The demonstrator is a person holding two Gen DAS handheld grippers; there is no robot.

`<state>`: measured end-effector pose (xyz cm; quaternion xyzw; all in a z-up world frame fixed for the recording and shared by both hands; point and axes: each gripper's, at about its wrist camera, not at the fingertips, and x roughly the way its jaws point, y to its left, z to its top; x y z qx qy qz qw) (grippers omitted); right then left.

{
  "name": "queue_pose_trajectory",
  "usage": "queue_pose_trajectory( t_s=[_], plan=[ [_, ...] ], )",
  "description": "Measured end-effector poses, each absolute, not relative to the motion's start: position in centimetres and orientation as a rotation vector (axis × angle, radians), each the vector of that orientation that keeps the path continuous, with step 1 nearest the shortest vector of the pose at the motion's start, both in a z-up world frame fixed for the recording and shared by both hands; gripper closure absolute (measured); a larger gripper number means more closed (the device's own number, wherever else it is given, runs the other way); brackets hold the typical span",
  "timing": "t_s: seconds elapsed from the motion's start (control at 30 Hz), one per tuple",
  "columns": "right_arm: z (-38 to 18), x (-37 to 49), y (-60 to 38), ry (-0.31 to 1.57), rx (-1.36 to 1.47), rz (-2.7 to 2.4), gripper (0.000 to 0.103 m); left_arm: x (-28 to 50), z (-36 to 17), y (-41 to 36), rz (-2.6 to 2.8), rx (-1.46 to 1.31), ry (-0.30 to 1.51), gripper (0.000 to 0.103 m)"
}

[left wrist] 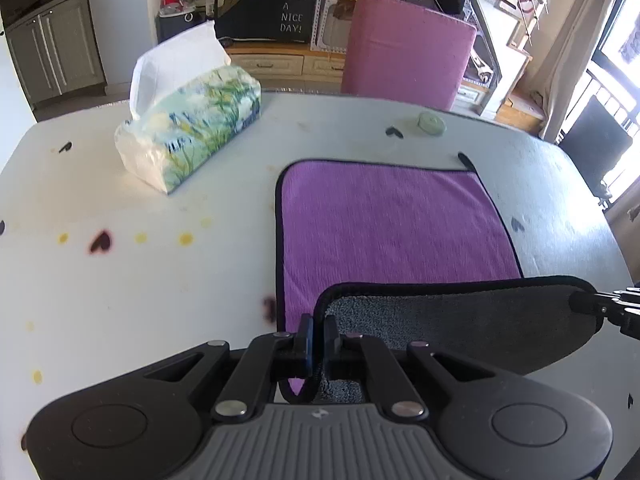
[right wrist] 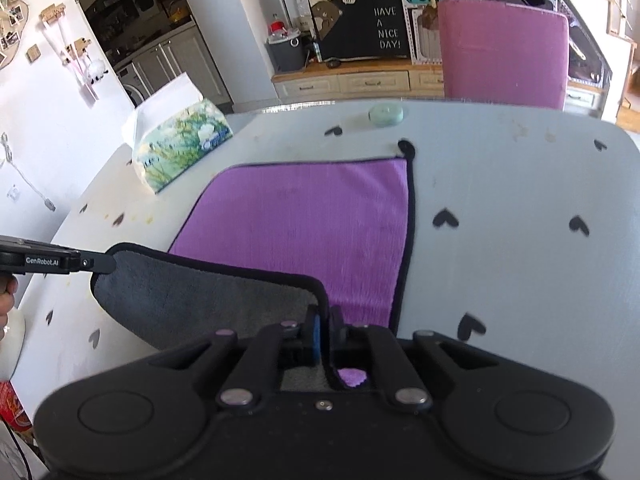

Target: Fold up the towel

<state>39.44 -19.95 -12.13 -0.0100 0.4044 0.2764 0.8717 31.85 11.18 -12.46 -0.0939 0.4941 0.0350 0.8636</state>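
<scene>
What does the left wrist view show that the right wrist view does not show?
Only the left wrist view: yellow spots on the table. Only the right wrist view: a white wall with small decorations and the person's hand. Both show the purple towel with its near edge lifted, grey side showing, held by the left gripper and right gripper, plus the tissue pack and pink chair.

A home's dining area: behind the table [right wrist: 500, 184] stand a pink chair [right wrist: 504, 56], a wooden sideboard [right wrist: 348, 80], and kitchen cabinets [left wrist: 52, 52] with a washing machine [right wrist: 134, 86].
</scene>
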Motion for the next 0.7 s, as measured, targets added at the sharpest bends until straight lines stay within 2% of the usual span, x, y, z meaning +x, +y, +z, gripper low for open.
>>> queue_pose_trajectory(
  t_s=[0.7],
  plan=[
    [-6.8, 46.7, -17.2, 0.719, -0.031, 0.550, 0.099, 40.0, -7.8, 12.6, 0.109, -0.161, 0.938, 0.098]
  ],
)
